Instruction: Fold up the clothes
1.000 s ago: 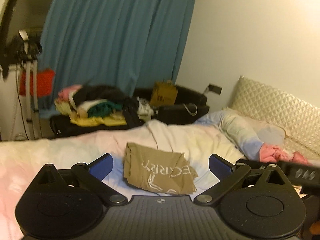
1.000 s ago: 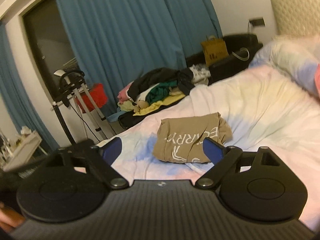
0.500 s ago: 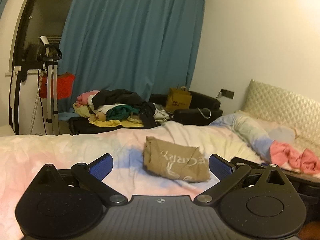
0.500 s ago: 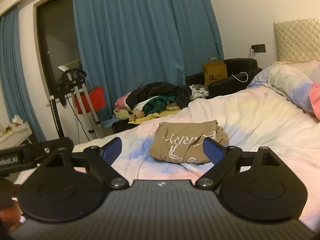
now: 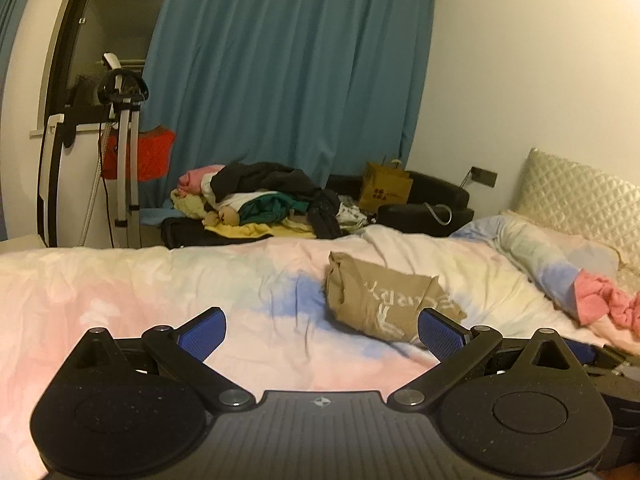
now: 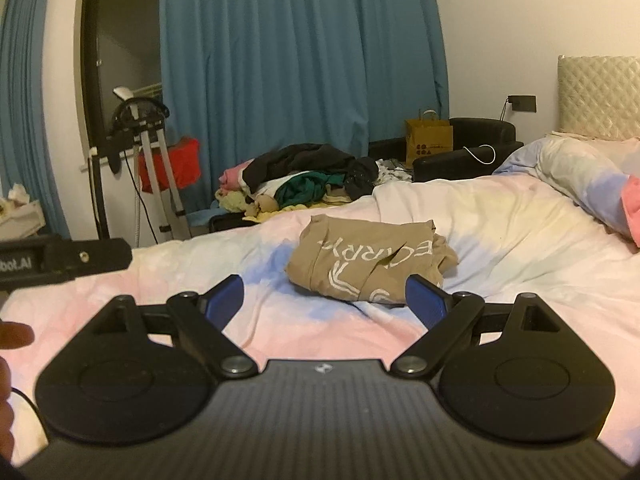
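Note:
A tan garment with white lettering lies folded into a compact bundle in the middle of the pastel bedspread. My left gripper hovers open above the bed, short of the bundle and to its left, holding nothing. My right gripper is open too, back from the bundle's near edge, with nothing between its blue pads. The left gripper's body shows at the left edge of the right wrist view.
A heap of mixed clothes lies on a dark bench beyond the bed. A pink garment lies by the rolled duvet at right. A stand with red cloth, a paper bag and blue curtains are behind.
Both grippers have drawn back and levelled out; the folded tan garment now sits farther away and, in the left wrist view, more to the right. The garment itself has not moved.

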The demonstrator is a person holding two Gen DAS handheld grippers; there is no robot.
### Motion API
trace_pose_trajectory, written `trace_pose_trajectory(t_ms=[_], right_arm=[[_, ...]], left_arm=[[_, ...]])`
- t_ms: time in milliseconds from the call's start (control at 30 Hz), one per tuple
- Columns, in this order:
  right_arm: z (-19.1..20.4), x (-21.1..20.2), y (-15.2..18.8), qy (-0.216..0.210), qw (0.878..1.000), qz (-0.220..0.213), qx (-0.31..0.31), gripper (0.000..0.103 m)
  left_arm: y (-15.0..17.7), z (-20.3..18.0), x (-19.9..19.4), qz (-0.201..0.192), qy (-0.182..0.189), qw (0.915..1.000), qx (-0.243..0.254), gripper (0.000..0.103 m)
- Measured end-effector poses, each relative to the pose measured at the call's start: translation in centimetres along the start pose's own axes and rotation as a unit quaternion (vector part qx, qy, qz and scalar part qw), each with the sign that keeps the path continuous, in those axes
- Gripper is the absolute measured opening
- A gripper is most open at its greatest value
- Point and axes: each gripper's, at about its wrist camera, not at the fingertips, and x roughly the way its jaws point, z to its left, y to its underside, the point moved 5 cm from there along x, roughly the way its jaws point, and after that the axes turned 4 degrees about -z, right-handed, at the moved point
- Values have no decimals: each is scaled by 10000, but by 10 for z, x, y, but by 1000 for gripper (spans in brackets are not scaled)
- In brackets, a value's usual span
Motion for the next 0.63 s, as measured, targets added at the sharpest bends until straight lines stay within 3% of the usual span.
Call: trace_pose_trajectory(t_ms=[633], right_arm=[[-3,-3,2,119,9999,27,95,89]], left_arm=[[5,-4,-4,10,-33,9999,110,103]])
